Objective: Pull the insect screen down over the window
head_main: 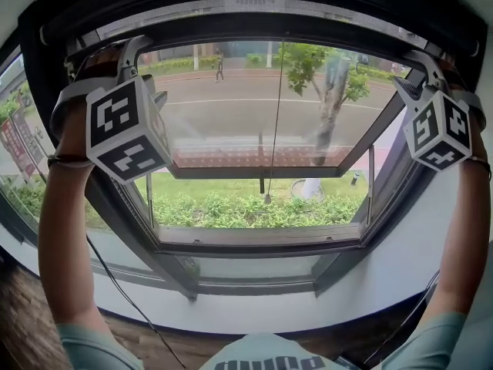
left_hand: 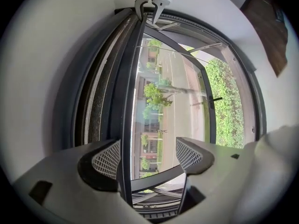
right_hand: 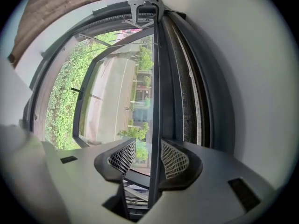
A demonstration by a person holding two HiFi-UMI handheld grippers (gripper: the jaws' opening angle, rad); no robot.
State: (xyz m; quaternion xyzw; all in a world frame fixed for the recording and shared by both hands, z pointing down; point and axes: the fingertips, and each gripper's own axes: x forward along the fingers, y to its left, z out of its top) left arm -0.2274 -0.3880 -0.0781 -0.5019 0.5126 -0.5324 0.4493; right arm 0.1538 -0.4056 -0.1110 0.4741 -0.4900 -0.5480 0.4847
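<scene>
The insect screen's dark pull bar point(head_main: 262, 26) runs along the top of the window frame, with a strip of grey mesh point(left_hand: 96, 97) rolled up behind it. Both arms are raised to it. My left gripper point(left_hand: 147, 157) is open wide around the bar point(left_hand: 128, 78), which lies close against the left pad while the right pad stands well off. My right gripper point(right_hand: 149, 160) stands open more narrowly around the same bar point(right_hand: 155, 78), which sits by the right pad with daylight on the other side. In the head view the left gripper point(head_main: 123, 52) and the right gripper point(head_main: 420, 62) are at the bar's two ends.
The glass sash point(head_main: 262, 172) is pushed outward at the bottom, over a hedge and a road. A thin cord point(head_main: 275, 122) hangs down the middle of the opening. A cable point(head_main: 115, 284) trails from the left arm. The white sill point(head_main: 269, 314) lies below.
</scene>
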